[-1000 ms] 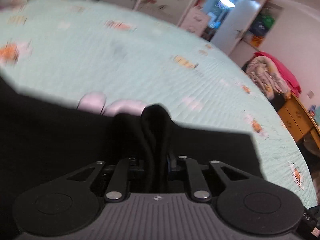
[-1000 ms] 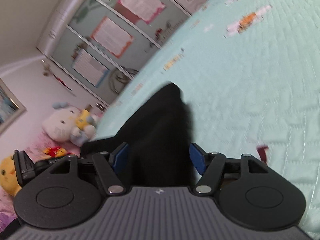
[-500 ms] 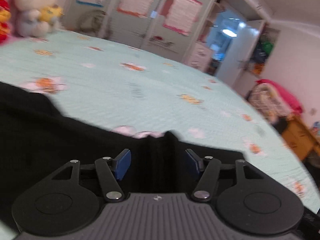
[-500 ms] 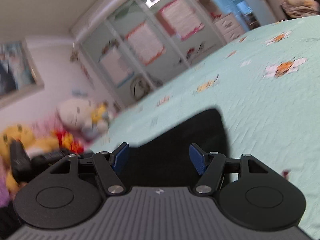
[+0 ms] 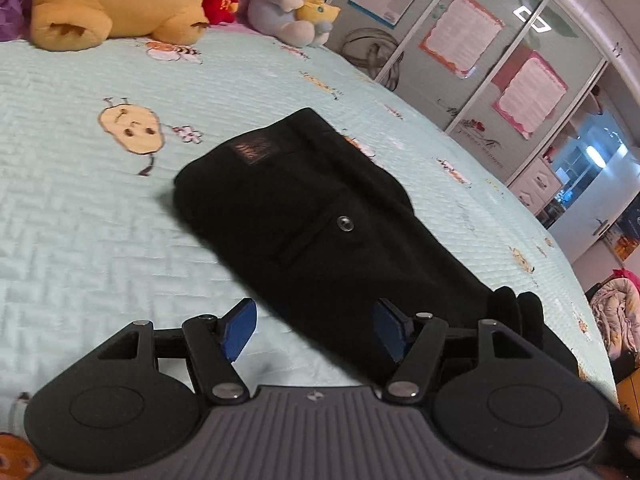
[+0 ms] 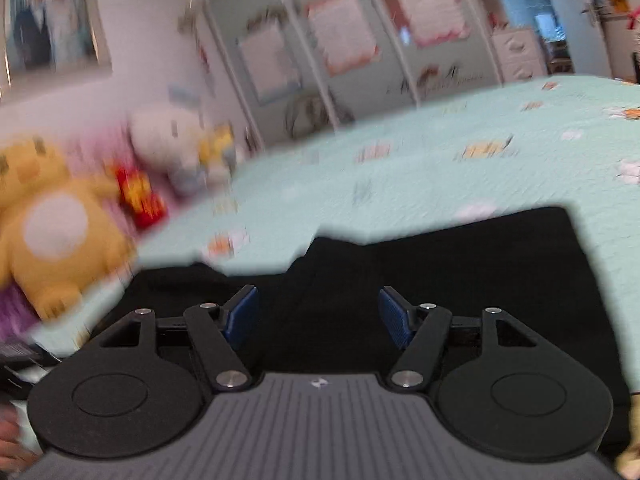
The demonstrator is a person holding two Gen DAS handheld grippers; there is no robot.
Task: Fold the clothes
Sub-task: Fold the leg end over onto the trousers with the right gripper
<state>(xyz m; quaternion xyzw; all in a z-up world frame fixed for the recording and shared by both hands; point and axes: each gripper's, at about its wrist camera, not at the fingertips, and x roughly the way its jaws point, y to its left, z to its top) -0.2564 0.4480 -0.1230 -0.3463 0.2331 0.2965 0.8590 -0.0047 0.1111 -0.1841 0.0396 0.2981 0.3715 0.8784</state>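
Black trousers (image 5: 320, 220) and plush toys (image 5: 116, 0) lie on the mint quilted bed (image 5: 80, 220).

Soft indoor light, left wrist view sharp, right wrist view motion-blurred, fisheye bending at edges

Both wrist cameras look low and close across the bed (image 5: 80, 216) toward the shared wardrobe (image 6: 344, 40)

My right gripper (image 6: 318, 314) hangs with fingers (image 6: 242, 312) spread above the black garment (image 6: 460, 264). It lies on the bed (image 6: 440, 176)
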